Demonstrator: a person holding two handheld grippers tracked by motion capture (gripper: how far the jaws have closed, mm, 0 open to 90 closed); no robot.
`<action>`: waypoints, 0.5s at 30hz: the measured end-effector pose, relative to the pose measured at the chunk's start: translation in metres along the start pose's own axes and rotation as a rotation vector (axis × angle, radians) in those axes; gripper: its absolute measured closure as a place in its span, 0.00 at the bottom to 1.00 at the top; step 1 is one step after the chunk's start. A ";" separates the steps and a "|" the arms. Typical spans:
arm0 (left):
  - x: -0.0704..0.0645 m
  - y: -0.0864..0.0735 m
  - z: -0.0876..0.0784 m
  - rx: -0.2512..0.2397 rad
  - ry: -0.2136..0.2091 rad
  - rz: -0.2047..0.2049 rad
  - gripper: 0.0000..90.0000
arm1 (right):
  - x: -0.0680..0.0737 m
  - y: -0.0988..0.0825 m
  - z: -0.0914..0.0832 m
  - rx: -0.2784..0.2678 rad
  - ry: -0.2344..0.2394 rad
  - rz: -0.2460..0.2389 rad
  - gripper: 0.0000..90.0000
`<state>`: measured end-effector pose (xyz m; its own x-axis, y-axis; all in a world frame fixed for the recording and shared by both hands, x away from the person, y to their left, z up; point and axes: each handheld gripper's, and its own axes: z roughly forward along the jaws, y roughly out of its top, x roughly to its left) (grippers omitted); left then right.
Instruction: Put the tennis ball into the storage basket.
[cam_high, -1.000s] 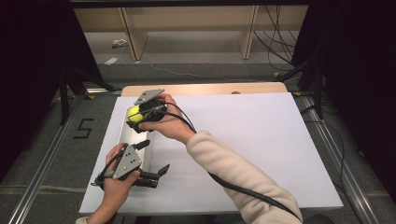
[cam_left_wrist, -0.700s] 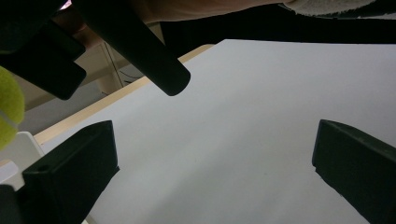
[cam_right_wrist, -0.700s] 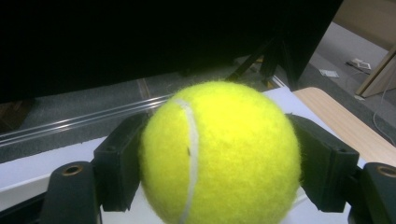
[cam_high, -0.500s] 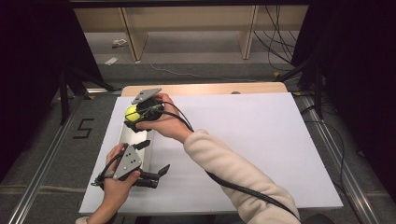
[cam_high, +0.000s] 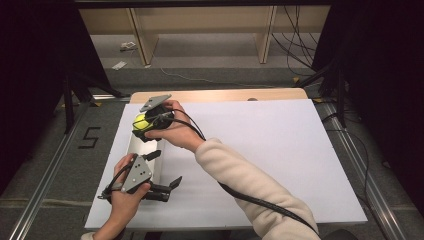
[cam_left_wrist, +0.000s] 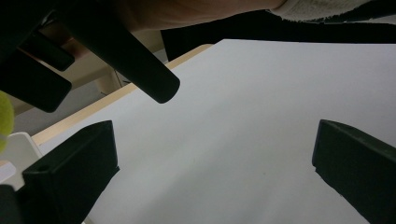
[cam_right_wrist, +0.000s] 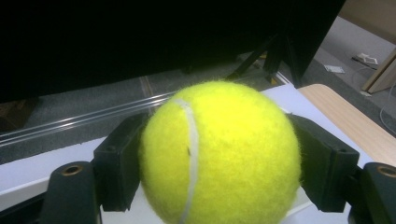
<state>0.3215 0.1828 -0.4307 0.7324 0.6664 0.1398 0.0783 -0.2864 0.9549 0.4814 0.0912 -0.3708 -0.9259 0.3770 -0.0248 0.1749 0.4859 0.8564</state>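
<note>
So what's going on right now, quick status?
Right hand-held gripper shut on tennis ball, above the long white tray. Left hand-held gripper open, empty, over white table. Nothing in the way.

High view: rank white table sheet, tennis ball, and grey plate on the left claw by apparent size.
1. White table sheet, by far the largest.
2. Grey plate on the left claw.
3. Tennis ball, partly hidden in the right claw; the plate sits nearer the camera, so the order of these two is unsure.

Cream fleece sleeve (cam_high: 250, 185); black-jawed hand-held gripper (cam_high: 162, 189) with grey triangular plate, black cable.
</note>
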 end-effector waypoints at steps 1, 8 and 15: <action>0.000 0.000 0.000 -0.002 0.000 -0.002 0.00 | 0.000 0.000 0.001 0.002 0.002 -0.001 0.29; 0.000 0.000 0.000 0.000 -0.001 0.000 0.00 | -0.001 0.000 0.002 0.006 0.006 -0.004 0.29; 0.000 0.000 0.000 0.000 0.000 -0.001 0.00 | -0.002 -0.001 0.005 0.008 0.009 -0.003 0.29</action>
<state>0.3216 0.1825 -0.4310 0.7323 0.6666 0.1393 0.0784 -0.2857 0.9551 0.4846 0.0944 -0.3742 -0.9295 0.3681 -0.0228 0.1744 0.4932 0.8522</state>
